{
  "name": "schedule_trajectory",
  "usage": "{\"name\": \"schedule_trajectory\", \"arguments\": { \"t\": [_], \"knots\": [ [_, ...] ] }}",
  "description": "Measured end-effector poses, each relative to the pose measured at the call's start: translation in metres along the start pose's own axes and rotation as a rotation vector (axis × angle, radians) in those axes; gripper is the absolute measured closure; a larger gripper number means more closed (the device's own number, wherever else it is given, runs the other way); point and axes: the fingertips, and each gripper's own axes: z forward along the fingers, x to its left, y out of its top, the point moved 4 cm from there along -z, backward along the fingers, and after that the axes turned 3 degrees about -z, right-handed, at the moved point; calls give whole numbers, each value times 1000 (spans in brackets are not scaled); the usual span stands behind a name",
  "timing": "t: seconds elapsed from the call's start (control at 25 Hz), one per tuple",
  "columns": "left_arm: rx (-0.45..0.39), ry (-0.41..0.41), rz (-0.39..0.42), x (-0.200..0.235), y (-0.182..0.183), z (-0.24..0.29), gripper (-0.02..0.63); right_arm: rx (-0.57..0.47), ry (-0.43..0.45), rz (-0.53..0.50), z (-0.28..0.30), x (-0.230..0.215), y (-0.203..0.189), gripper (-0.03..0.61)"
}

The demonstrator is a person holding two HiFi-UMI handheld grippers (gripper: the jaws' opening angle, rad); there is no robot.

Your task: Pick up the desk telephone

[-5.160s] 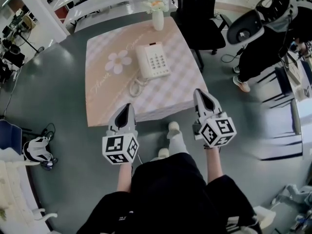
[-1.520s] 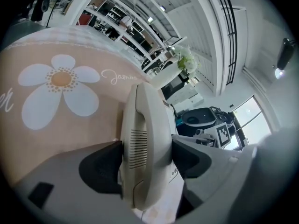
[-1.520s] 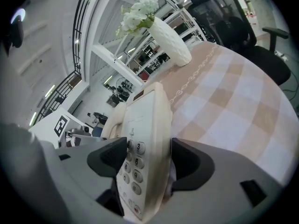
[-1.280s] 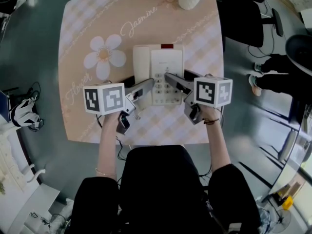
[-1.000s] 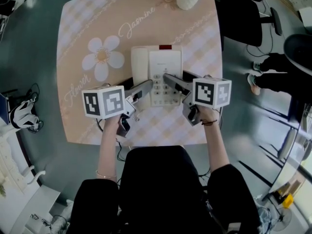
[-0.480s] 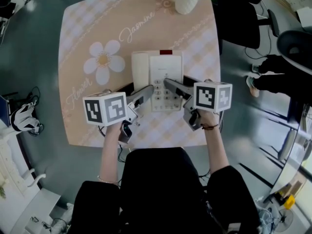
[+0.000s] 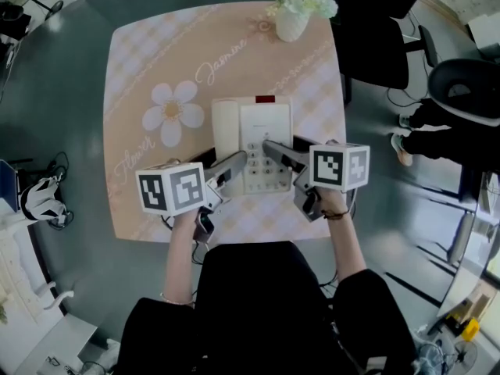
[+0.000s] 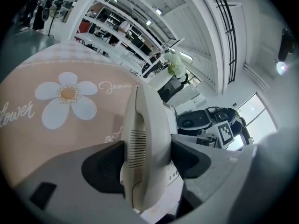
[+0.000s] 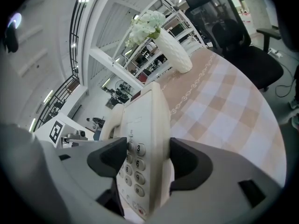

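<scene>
Left gripper (image 7: pixel 234 161) and right gripper (image 7: pixel 273 147) clamp the desk telephone (image 7: pixel 266 119) at its near end; grasp made, lift off table (image 7: pixel 141 69) unconfirmed.

Grey floor (image 7: pixel 70 76), black office chair (image 7: pixel 379 45) beside pink checked table (image 7: pixel 141 61), white shelving (image 8: pixel 105 43).

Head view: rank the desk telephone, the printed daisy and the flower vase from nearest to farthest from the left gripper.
1. desk telephone: clamped in the left gripper, at the table's centre.
2. printed daisy: on the cloth, left of the telephone.
3. flower vase: at the table's far edge, towards the right.
</scene>
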Motion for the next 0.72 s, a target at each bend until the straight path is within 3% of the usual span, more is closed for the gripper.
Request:
{"name": "schedule_trajectory", "arguments": {
  "t": [0.72],
  "knots": [
    [-63,-10,19,-48,-9,-47,305,-41,1,-37,-49,46,3,302]
  ]
}}
